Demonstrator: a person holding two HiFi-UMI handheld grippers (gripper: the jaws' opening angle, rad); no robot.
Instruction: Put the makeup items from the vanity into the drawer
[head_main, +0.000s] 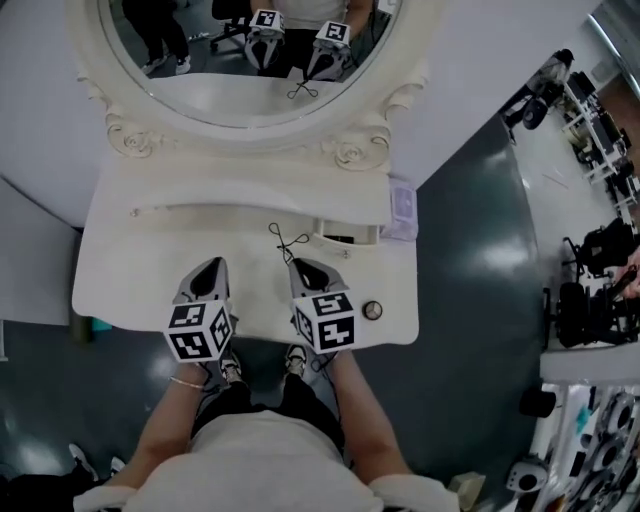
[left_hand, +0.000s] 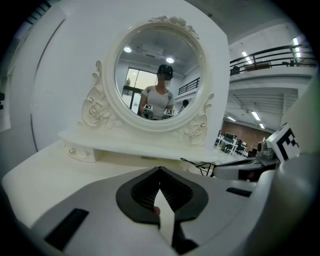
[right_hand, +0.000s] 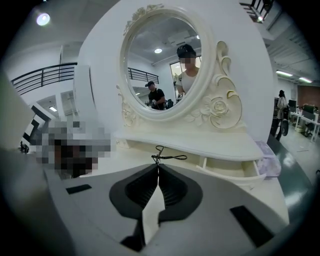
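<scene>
My right gripper (head_main: 296, 264) is shut on a thin black wire item (head_main: 283, 240), which looks like an eyelash curler. It sticks out past the tips (right_hand: 167, 157) above the white vanity top (head_main: 130, 270). Just beyond it, the small drawer (head_main: 345, 238) under the mirror shelf stands pulled out (right_hand: 240, 167). My left gripper (head_main: 213, 262) hovers beside the right one with its jaws closed tip to tip (left_hand: 160, 169) and nothing showing between them. A small round item (head_main: 372, 310) lies at the vanity's front right corner.
An oval mirror (head_main: 250, 60) in a carved frame stands at the back. A lilac packet (head_main: 402, 210) rests at the shelf's right end. A closed small drawer with a knob (left_hand: 80, 151) sits at the left. Dark floor and black equipment (head_main: 590, 290) lie to the right.
</scene>
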